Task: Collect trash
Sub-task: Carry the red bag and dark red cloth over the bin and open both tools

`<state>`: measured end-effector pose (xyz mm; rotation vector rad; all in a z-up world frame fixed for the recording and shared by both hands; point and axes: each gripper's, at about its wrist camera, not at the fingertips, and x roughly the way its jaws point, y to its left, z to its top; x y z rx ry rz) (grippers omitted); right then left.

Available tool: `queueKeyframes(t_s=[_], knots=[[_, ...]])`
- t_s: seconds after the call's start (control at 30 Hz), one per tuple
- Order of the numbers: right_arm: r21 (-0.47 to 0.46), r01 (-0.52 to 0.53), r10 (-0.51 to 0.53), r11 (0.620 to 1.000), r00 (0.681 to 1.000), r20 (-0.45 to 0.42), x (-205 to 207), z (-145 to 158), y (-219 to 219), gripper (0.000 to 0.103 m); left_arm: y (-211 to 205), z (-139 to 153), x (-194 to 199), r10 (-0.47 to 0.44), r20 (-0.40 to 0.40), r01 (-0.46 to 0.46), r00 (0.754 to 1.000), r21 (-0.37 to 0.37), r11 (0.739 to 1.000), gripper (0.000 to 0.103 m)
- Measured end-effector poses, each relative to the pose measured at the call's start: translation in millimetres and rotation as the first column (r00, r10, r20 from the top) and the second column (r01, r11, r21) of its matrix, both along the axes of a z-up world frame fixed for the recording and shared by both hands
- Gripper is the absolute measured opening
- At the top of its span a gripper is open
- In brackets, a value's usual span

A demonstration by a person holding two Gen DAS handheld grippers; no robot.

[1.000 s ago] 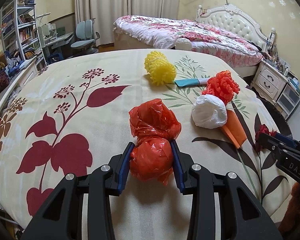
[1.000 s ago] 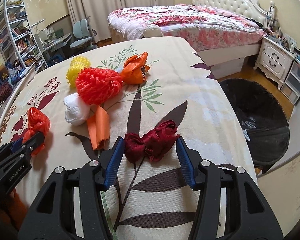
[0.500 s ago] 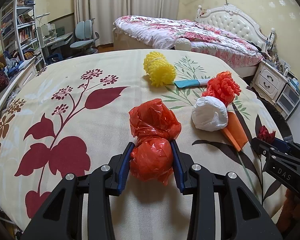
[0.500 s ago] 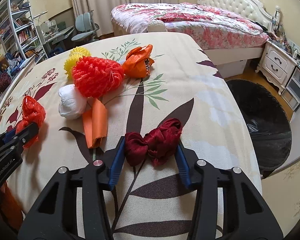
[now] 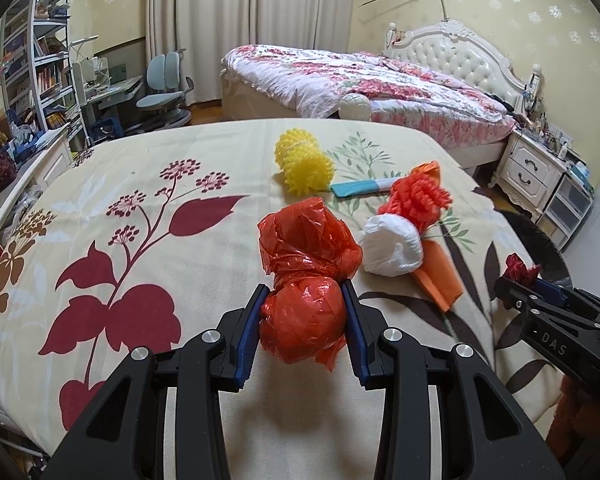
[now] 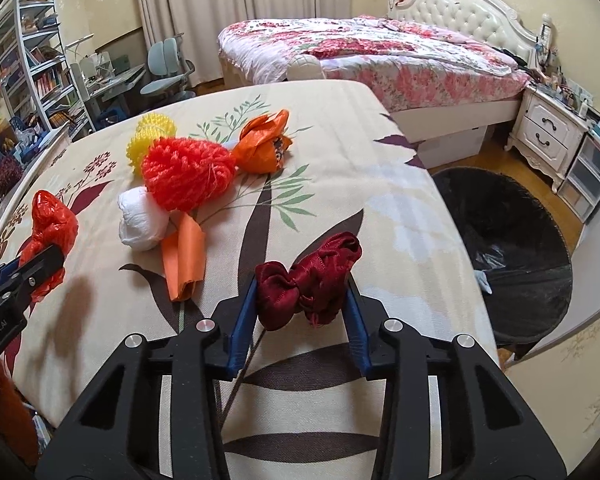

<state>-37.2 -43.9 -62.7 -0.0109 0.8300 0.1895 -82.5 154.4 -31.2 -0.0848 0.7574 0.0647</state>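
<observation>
Left gripper (image 5: 303, 322): fingers clamped on red plastic bag (image 5: 306, 280).
Right gripper (image 6: 302, 300): fingers clamped on crumpled maroon cloth (image 6: 310, 280).

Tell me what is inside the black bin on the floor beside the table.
The bin holds a black liner and one small pale scrap near its close rim. The table edge covers its left part, so anything there is hidden.

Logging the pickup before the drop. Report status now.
Left hand-held gripper shut on red plastic bag. Right hand-held gripper shut on dark red cloth. Black bin to the right, path open.
</observation>
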Motion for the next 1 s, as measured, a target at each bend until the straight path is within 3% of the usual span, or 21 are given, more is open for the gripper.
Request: queueKeyframes(t_s=[0.5,0.7,1.0], knots=[[-0.024,0.153,-0.148,0.988,0.981,0.126,2,38,-71,0.039,-72,34,15,-0.181,0.115,0.184,0.977,-0.014,0.983,0.039],[-0.035,0.222,-0.215,0.974,0.966,0.146,11,41,-106,0.039,-117,40,38,-0.255,0.144,0.260,0.956,-0.017,0.965,0.039],[-0.017,0.313,-0.308,0.950,0.942,0.131,31,29,-157,0.040,-178,29,82,-0.326,0.128,0.329,0.937,0.000,0.944,0.039]])
